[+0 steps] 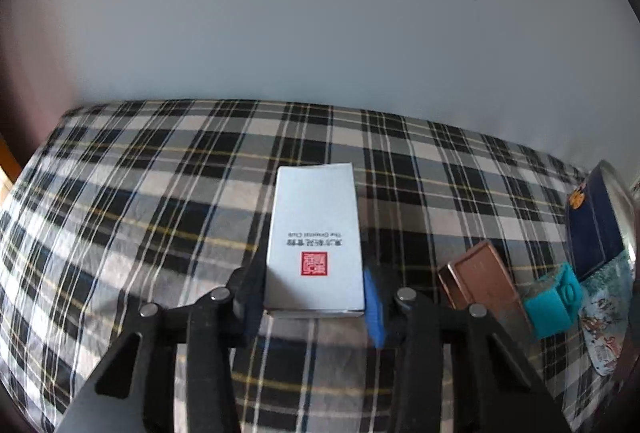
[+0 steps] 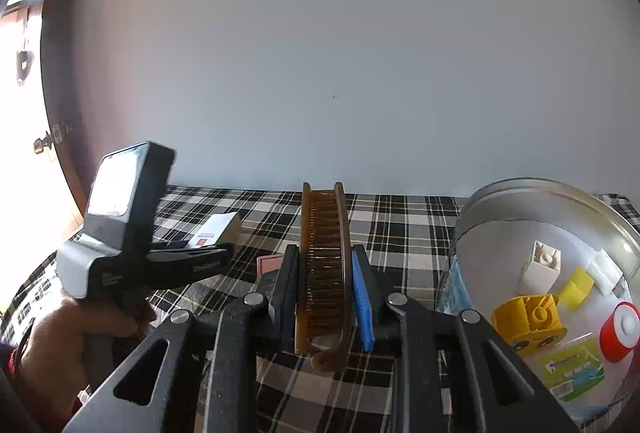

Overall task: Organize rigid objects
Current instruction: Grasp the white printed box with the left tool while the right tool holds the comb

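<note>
Plaid cloth (image 1: 140,193): black, white and grey checks with thin yellow lines are spread over the whole work surface, against a pale wall.
Metal basin (image 2: 496,193): set at the right end of the cloth; a white block (image 2: 540,265), a yellow toy piece (image 2: 528,317), a red and white roll (image 2: 620,329) and a green card (image 2: 572,369) are held inside it.
White box (image 1: 314,233): laid flat on the cloth, a red seal printed on its top; its near end is gripped between the pads of the left gripper (image 1: 314,297).
Brown comb (image 2: 322,265): clamped on edge in the closed right gripper (image 2: 324,297), above the cloth.
Copper-coloured tin (image 1: 480,281): lain on the cloth right of the white box.
Teal block (image 1: 554,301): placed just beside the tin.
</note>
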A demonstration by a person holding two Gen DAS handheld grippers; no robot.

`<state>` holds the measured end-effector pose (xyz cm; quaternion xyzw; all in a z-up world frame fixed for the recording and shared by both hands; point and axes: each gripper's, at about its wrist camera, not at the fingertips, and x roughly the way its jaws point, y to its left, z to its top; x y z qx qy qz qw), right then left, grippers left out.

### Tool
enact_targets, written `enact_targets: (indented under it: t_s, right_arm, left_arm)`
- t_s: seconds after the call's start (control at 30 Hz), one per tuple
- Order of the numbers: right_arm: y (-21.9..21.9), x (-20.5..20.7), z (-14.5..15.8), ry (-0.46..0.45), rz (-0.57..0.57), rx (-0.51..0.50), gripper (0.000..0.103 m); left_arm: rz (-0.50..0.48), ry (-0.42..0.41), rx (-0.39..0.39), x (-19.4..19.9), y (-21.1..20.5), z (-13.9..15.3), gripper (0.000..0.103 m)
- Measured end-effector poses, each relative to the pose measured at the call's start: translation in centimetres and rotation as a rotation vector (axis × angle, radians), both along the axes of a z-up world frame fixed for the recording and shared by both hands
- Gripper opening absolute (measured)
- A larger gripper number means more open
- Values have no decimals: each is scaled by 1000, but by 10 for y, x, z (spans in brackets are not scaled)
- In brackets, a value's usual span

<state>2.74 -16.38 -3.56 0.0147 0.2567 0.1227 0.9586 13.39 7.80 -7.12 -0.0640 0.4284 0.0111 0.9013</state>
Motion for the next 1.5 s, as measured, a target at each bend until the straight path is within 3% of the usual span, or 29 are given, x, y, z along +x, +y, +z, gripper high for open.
enact_targets:
  t_s: [0.4, 0.97, 1.5]
  right_arm:
    - [-5, -3, 1, -21, -21, 21, 27]
    - [-6, -16, 5, -72, -41, -1, 28]
    - [-27, -31, 8, -106, -56, -18, 27]
  left_arm:
    - [70, -195, 148, -52, -14, 30, 40]
    - [63, -270, 111, -99, -34, 35, 40]
    - [40, -297, 103, -109, -50, 37, 40]
